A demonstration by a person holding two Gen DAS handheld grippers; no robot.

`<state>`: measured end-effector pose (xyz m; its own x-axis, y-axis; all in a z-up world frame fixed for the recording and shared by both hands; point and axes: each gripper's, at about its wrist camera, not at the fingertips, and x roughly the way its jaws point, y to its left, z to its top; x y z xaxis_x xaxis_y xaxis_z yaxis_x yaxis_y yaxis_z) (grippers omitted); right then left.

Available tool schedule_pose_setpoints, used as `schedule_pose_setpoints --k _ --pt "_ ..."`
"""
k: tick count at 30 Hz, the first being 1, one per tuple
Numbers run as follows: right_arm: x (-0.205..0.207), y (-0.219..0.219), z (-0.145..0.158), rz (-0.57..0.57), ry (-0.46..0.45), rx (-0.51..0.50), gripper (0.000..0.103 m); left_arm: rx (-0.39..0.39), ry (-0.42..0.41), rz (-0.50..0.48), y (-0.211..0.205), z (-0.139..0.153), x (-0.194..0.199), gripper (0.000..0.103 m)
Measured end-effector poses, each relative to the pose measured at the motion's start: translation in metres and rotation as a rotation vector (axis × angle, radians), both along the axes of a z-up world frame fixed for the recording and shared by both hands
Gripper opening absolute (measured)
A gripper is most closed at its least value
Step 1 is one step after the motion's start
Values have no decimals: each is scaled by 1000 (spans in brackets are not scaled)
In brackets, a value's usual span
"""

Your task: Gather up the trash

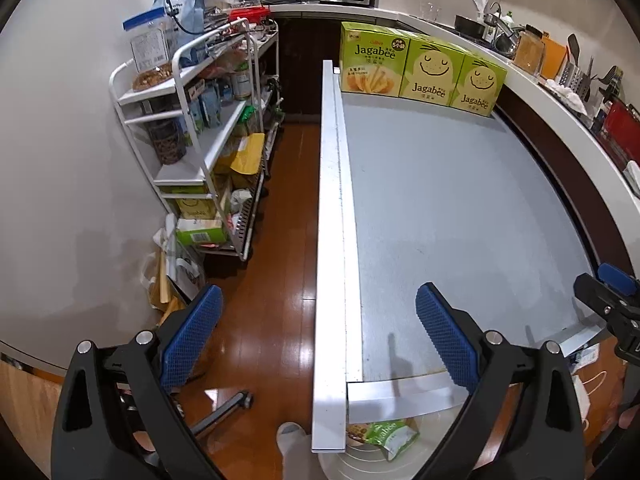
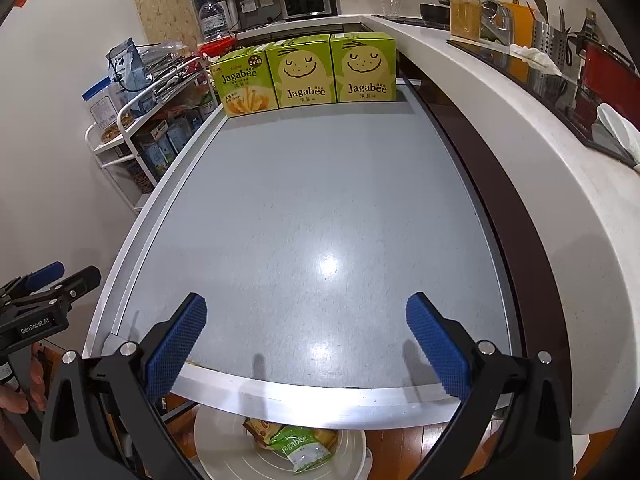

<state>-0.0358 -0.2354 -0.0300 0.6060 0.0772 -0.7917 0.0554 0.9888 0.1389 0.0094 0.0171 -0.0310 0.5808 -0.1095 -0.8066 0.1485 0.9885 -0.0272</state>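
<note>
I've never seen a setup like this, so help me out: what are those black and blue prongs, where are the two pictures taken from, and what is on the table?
Each picture comes from a camera mounted on a tool a person carries, looking out along its two blue-padded fingers. One shows the left hand-held gripper, the other the right hand-held gripper. Both are open and hold nothing. Ahead is a grey table with three green Jagabee boxes standing in a row at its far edge. Below the near edge sits a white bin with snack wrappers in it.

Left tongs (image 1: 318,330) spread wide over table (image 1: 440,200) edge, snack wrappers (image 1: 386,436) below
</note>
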Motion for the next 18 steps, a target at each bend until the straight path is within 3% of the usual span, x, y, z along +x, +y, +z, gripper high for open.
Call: schedule_pose_setpoints --k 8,18 --pt "0 2 2 4 -8 -6 98 -20 -5 9 2 5 0 98" --pt "-3 5 6 15 -19 -21 98 43 -45 21 -4 14 -5 98"
